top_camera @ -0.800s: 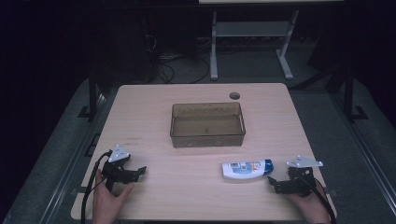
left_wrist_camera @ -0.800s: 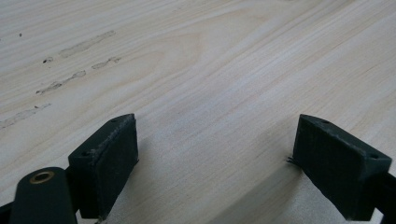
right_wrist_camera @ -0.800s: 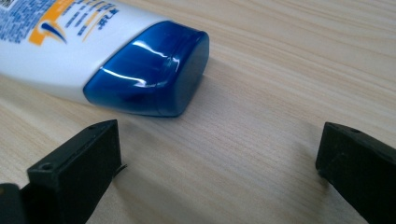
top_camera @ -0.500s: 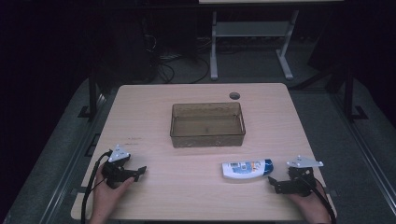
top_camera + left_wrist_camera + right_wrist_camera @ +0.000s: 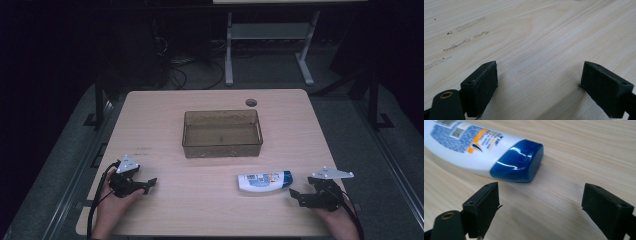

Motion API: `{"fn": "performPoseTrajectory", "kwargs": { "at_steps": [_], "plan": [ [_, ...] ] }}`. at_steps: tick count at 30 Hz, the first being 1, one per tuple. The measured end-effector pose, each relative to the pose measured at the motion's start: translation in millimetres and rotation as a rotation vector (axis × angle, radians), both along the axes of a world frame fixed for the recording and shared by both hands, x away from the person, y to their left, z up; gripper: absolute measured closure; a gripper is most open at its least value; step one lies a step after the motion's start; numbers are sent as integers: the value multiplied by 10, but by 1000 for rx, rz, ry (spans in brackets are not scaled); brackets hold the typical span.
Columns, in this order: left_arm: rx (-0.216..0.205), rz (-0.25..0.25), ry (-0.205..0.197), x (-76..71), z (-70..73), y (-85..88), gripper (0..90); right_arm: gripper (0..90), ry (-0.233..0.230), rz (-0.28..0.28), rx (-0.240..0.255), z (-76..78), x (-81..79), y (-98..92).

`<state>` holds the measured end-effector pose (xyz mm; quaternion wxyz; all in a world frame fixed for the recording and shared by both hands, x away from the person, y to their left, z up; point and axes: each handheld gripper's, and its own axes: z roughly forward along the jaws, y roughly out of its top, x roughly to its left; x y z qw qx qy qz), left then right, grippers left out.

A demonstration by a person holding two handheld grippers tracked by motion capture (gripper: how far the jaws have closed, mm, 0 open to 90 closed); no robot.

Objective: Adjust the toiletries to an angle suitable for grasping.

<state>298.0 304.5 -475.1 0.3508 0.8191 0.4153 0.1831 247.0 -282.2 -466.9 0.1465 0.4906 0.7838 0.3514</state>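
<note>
In the high view a pale wooden table (image 5: 165, 115) carries a clear brownish plastic bin (image 5: 222, 133) at its middle, and a white bottle (image 5: 264, 181) with a blue cap lies on its side nearer the person, toward the right. The left gripper (image 5: 149, 184) rests near the table's front left edge in the person's left hand (image 5: 114, 201), with a cable trailing back from it, well apart from the bottle and bin. The right gripper (image 5: 296, 197) sits near the front right edge in the right hand (image 5: 334, 220), just beside the bottle's capped end without touching it. In the left gripper view the left gripper (image 5: 537, 82) has its jaws spread wide over bare wood with a few scuff marks, and nothing lies between them. In the right gripper view the right gripper (image 5: 540, 203) is likewise wide apart and holds nothing; the bottle (image 5: 477, 147) lies just beyond the jaws, its blue cap (image 5: 520, 161) closest and its printed label running off toward the upper left.
</note>
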Motion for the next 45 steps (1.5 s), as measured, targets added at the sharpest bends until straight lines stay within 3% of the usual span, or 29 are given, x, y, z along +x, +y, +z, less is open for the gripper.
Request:
{"fn": "performPoseTrajectory", "kwargs": {
  "at_steps": [7, 8, 10, 13, 18, 25, 45],
  "plan": [
    [0, -4, 1, 4, 0, 0, 127, 285, -18, 20, 41, 118, -55, 38],
    [0, -5, 0, 5, 0, 0, 127, 366, -25, 36, 48, 150, -67, 60],
    [0, -4, 0, 5, 0, 0, 127, 398, -30, 39, 50, 162, -72, 70],
    [-1, -4, 0, 7, 0, 0, 128, 528, -45, 67, 65, 223, -86, 102],
    [0, -7, -1, 12, 0, 1, 127, 619, -39, 79, 89, 245, -78, 101],
    [0, -6, -1, 11, 0, -1, 127, 899, -43, 103, 123, 300, -33, 154],
    [-1, -15, 0, -15, 1, 28, 131, 900, -69, 176, 173, 435, 223, 461]
  ]
}}
